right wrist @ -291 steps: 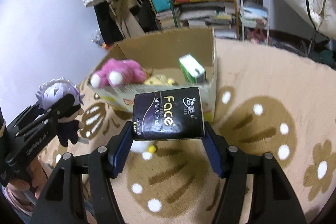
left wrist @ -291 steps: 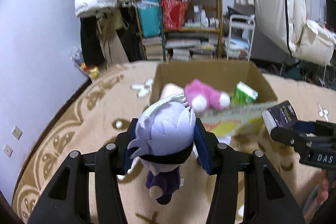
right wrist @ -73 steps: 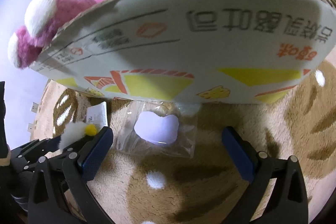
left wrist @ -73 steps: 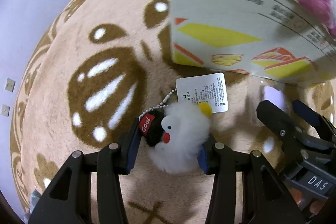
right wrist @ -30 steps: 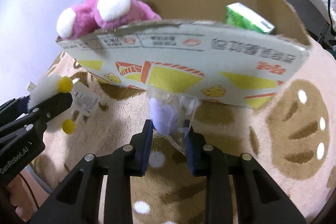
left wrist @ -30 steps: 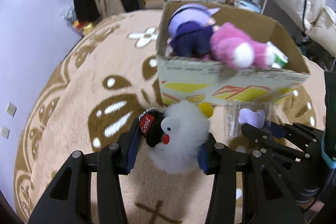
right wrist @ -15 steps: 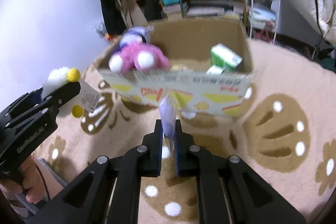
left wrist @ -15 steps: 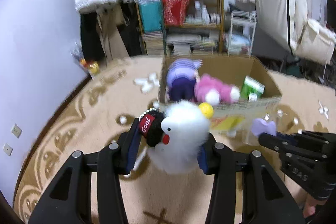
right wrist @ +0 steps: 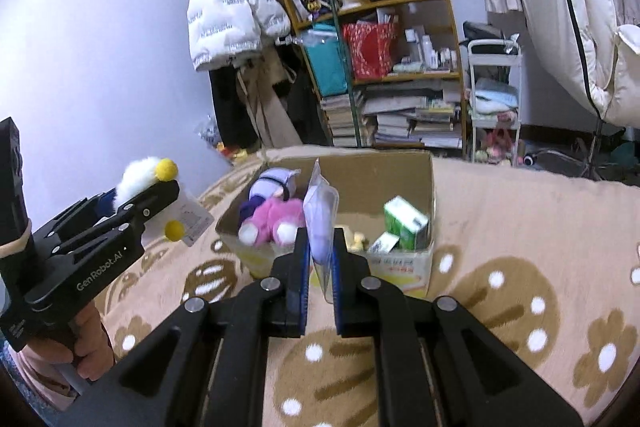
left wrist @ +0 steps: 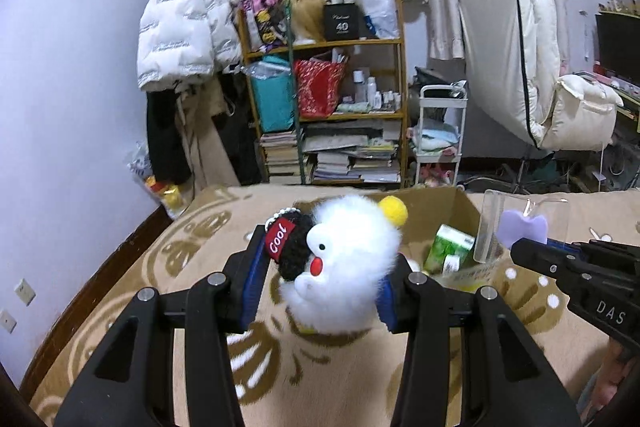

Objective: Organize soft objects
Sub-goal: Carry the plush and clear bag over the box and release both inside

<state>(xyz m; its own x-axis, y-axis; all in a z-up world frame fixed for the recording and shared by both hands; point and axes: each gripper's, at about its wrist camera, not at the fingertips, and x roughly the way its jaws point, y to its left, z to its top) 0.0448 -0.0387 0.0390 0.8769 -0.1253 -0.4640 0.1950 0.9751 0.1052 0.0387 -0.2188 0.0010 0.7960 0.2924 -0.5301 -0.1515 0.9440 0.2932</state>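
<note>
Fluff fills the centre of the left wrist view: the left gripper [left wrist: 320, 279] is clamped on a white plush chick [left wrist: 344, 267] wearing a black "Cool" cap. At lower centre of the right wrist view, the right gripper [right wrist: 320, 259] pinches a clear bag [right wrist: 320, 223] holding a lilac piece. Behind both, on the patterned rug [right wrist: 520, 227], the cardboard box [right wrist: 400, 171] holds a pink plush [right wrist: 276, 219], a purple-haired doll [right wrist: 272, 187] and a green carton [right wrist: 404, 223].

Lavender walls [left wrist: 72, 75], a cluttered wooden shelf [left wrist: 328, 99], patterned beige carpet [right wrist: 520, 227].
</note>
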